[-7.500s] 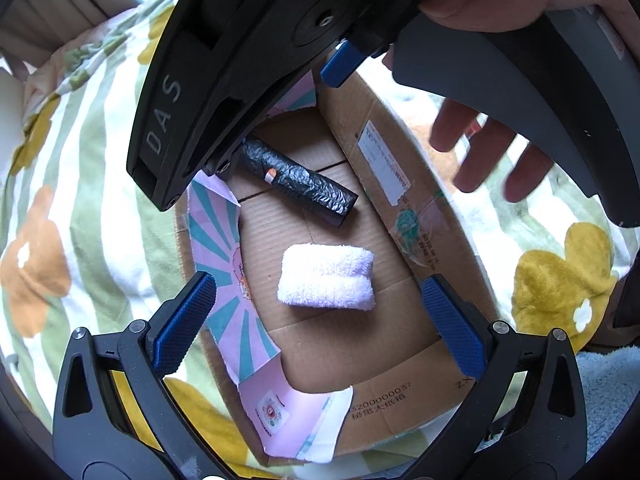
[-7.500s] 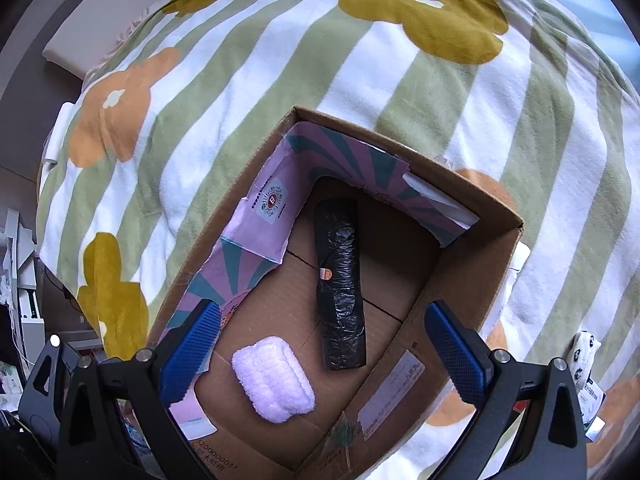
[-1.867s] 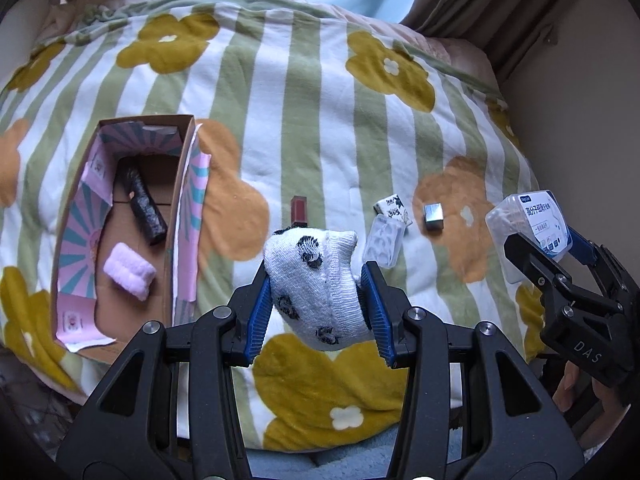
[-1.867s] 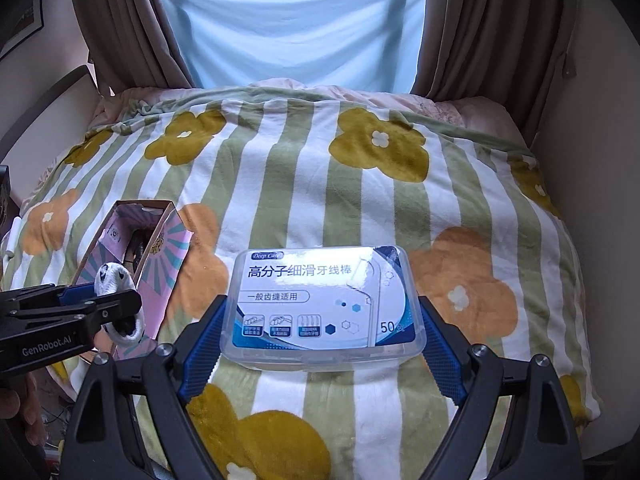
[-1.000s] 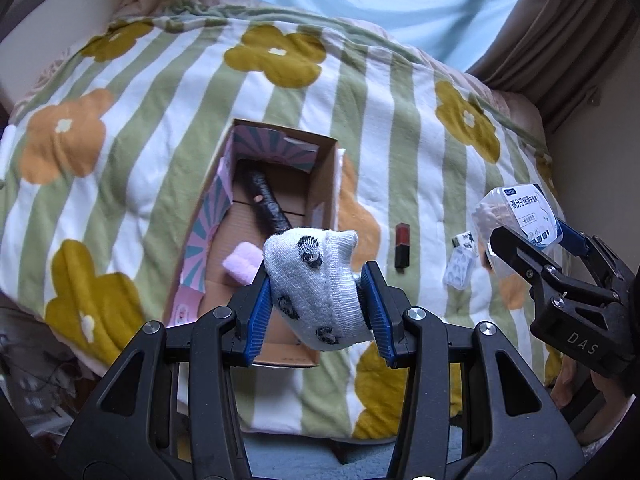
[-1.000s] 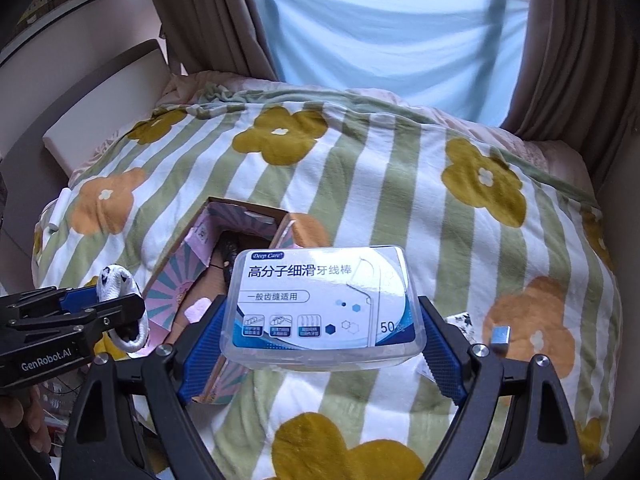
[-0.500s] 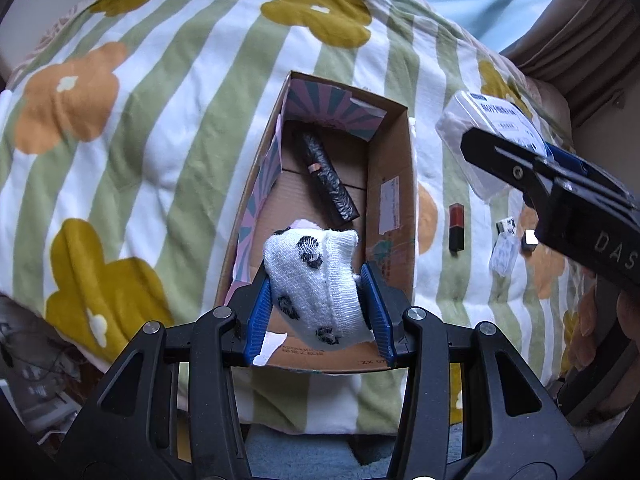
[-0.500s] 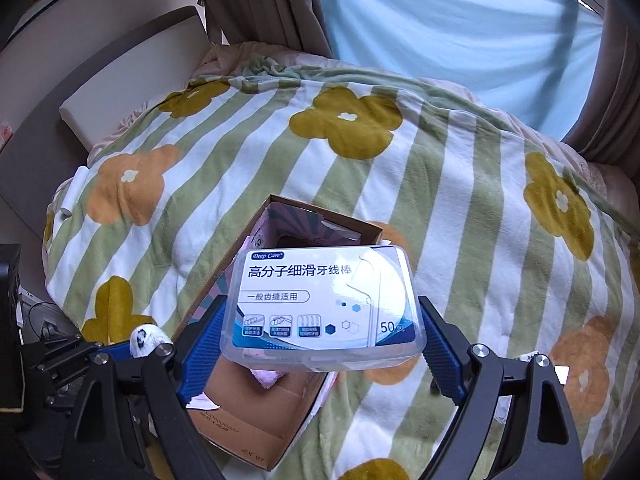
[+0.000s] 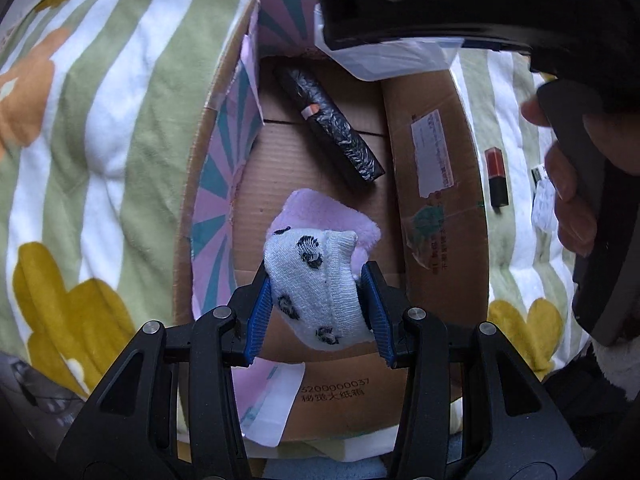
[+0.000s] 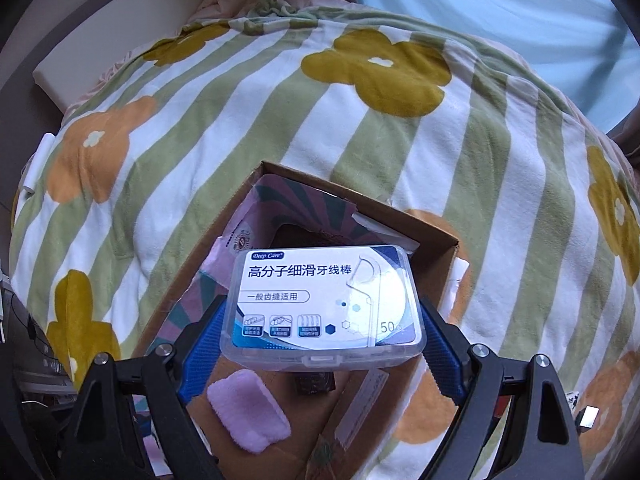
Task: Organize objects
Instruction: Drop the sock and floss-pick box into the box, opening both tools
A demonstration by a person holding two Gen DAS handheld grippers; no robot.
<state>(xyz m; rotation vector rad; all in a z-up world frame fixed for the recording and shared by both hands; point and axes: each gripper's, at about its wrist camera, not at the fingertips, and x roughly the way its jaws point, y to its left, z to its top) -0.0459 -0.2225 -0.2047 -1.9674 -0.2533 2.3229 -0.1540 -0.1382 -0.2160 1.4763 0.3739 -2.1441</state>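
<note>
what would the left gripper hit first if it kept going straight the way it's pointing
Probably the folded pink towel on the floor of the cardboard box. The left gripper, shut on the spotted sock, points down at it; depth is hard to judge.

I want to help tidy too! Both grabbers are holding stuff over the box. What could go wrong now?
1. The two grippers are crowded over one cardboard box; the right gripper might bump the left gripper.
2. The floss pick case is hard and smooth, so it might slip and fall.
3. The spotted sock hangs above the pink towel and might land on top, untidily.
</note>
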